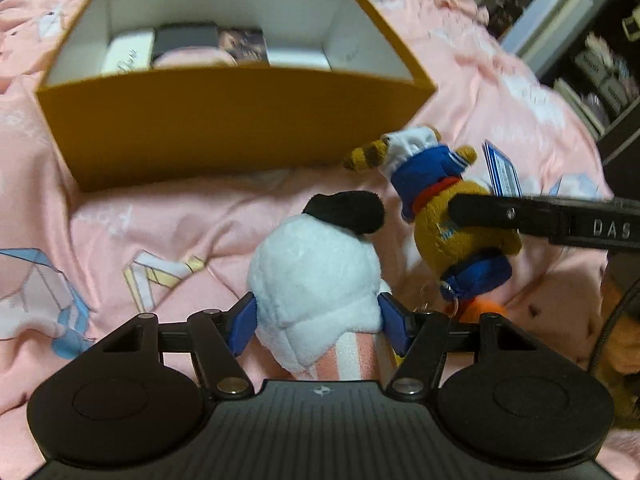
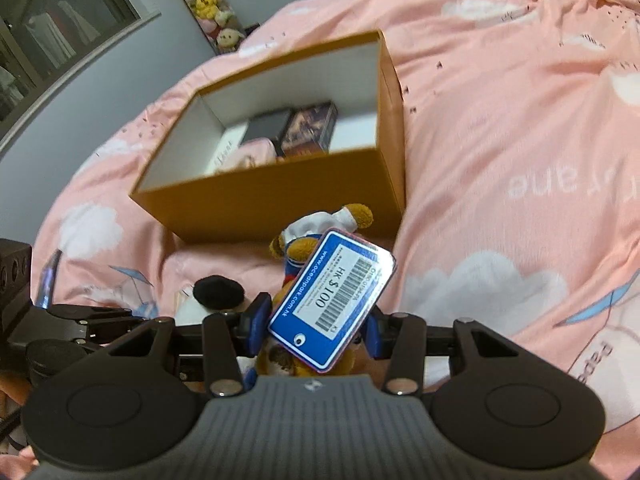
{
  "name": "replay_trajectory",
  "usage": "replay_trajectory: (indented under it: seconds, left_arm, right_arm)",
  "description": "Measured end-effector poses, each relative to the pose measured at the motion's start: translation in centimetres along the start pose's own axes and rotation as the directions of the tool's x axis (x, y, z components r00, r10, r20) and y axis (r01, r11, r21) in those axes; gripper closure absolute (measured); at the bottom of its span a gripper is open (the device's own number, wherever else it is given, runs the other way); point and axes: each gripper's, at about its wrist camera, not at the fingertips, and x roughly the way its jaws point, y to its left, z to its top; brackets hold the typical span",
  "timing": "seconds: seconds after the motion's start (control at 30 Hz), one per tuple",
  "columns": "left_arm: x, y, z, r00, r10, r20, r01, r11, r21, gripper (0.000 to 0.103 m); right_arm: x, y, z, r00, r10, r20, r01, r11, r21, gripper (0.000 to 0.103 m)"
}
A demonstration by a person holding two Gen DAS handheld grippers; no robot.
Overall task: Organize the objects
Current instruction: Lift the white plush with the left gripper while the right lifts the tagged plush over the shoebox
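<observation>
A white plush toy (image 1: 316, 272) with a black ear and a pink-striped part sits between the blue pads of my left gripper (image 1: 319, 324), which is shut on it. To its right, a brown plush toy (image 1: 452, 236) in a blue sailor suit and white hat hangs head down just above the bed. A black finger (image 1: 500, 214) of my right gripper presses its side. In the right wrist view my right gripper (image 2: 316, 328) is shut on that brown toy (image 2: 300, 250), whose blue price tag (image 2: 332, 300) covers most of it. An open orange box (image 1: 224, 128) (image 2: 280, 196) lies just beyond both toys.
Everything lies on a pink bedspread (image 2: 500, 140) with cloud prints. The box holds several small boxes and a pink item. A bookshelf (image 1: 600, 76) stands right of the bed, a column of plush toys (image 2: 208, 4) in the far corner. My left gripper's body (image 2: 80, 320) is close on the left.
</observation>
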Motion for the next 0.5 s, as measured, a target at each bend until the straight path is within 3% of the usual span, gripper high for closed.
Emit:
replay_trajectory:
  seconds: [0.23, 0.5]
  left_arm:
    - [-3.9, -0.2, 2.2, 0.99, -0.069, 0.126, 0.074, 0.997, -0.034, 0.03]
    - [-7.4, -1.2, 6.8, 0.941, -0.117, 0.318, 0.131, 0.991, -0.024, 0.03]
  right_arm:
    - [-1.9, 1.7, 2.0, 0.998, 0.023, 0.062, -0.019, 0.998, -0.058, 0.054]
    - [-4.0, 3.8, 6.0, 0.987, 0.05, 0.152, -0.028, 0.989, -0.148, 0.054]
